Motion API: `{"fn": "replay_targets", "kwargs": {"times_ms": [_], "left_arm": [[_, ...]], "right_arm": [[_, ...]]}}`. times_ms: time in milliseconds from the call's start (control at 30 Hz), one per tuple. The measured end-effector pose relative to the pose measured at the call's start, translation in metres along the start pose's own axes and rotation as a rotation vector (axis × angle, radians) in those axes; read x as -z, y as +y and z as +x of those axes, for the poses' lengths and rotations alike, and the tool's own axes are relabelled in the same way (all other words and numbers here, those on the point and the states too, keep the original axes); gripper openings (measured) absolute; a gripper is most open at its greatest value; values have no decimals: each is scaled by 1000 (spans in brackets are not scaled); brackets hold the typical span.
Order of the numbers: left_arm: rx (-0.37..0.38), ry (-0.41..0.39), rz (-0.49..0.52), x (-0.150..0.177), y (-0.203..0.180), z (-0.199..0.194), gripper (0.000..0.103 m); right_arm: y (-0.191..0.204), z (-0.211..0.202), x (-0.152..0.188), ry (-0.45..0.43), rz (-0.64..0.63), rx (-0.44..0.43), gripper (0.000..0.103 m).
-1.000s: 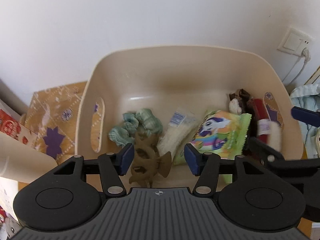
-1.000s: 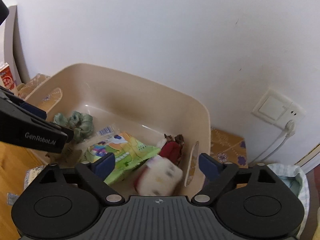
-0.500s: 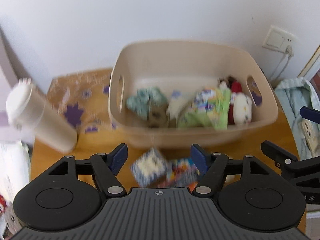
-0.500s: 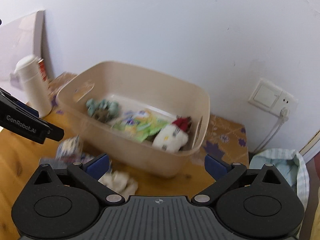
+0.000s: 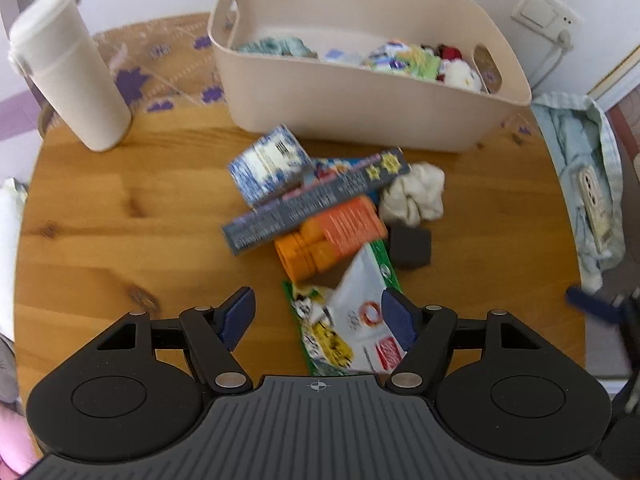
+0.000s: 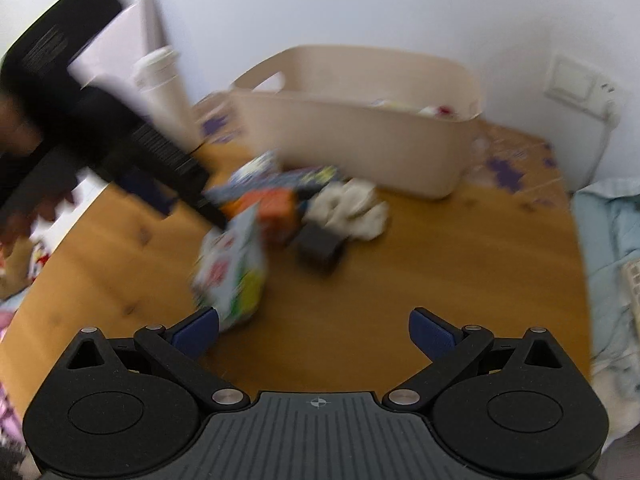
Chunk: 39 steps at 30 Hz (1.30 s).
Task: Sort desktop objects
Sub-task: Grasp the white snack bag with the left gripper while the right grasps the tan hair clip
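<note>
**Two empty grippers above a heap of loose items, bin at the back of the table**

Wooden tabletop [image 5: 104, 208] fills most of both views, round-edged and set against a white wall.

Nearest the left wrist camera, the left gripper [image 5: 318, 318] hangs over the table with its jaws spread and nothing pressed between the pads; the lower end of a green-and-white snack packet [image 5: 352, 320] lies on the table in the gap between them, and the pads do not clamp it. In the right wrist view, the right gripper [image 6: 314, 330] has its jaws as wide as they go, over bare wood, holding nothing; this view is badly blurred.

Just past the packet lies an orange bottle [image 5: 332, 234] on its side, with a small black cube [image 5: 410, 246] beside it to the right. Across the top of the bottle rests a long grey box [image 5: 316, 196], tilted, with star marks at its far end. A crumpled cream cloth [image 5: 414, 194] sits by that far end, and a blue-and-white patterned pack [image 5: 268, 166] lies at the left of the heap, partly under the grey box.

Behind the heap stands a beige plastic bin [image 5: 360, 96] with cut-out handles. Inside it are a green cloth, a colourful packet and a small white-and-red plush, only partly visible over the rim. A white lidded tumbler [image 5: 68, 68] stands upright well to the left of the bin. A wall socket [image 5: 546, 10] is mounted on the wall at the far right, and pale blue fabric [image 5: 580, 152] lies off the table's right edge.
</note>
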<state>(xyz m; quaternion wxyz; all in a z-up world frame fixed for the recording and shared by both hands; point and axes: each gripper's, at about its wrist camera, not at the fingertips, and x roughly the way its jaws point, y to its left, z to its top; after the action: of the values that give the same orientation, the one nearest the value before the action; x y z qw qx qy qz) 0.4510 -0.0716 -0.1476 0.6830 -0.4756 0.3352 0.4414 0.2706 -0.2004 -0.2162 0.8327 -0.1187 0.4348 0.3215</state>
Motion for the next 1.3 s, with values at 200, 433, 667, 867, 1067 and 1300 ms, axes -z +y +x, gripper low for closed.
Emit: {"fn": "replay_targets", "kwargs": {"times_ms": [200, 433, 667, 867, 1067, 1300], "left_arm": [[4, 26, -27, 2, -14, 23, 71], [-2, 75, -58, 7, -19, 53, 75], [11, 64, -90, 8, -9, 54, 75], [-10, 64, -148, 15, 6, 50, 76], [-4, 64, -268, 30, 24, 50, 82], [-51, 116, -347, 48, 32, 71, 84]], "right_arm": [[32, 24, 18, 34, -39, -86, 96], [55, 59, 21, 90, -80, -129, 86], [65, 73, 23, 133, -124, -100, 73], [60, 71, 23, 131, -102, -69, 66], [60, 70, 23, 124, -121, -67, 52], [59, 73, 20, 119, -167, -75, 34]]}}
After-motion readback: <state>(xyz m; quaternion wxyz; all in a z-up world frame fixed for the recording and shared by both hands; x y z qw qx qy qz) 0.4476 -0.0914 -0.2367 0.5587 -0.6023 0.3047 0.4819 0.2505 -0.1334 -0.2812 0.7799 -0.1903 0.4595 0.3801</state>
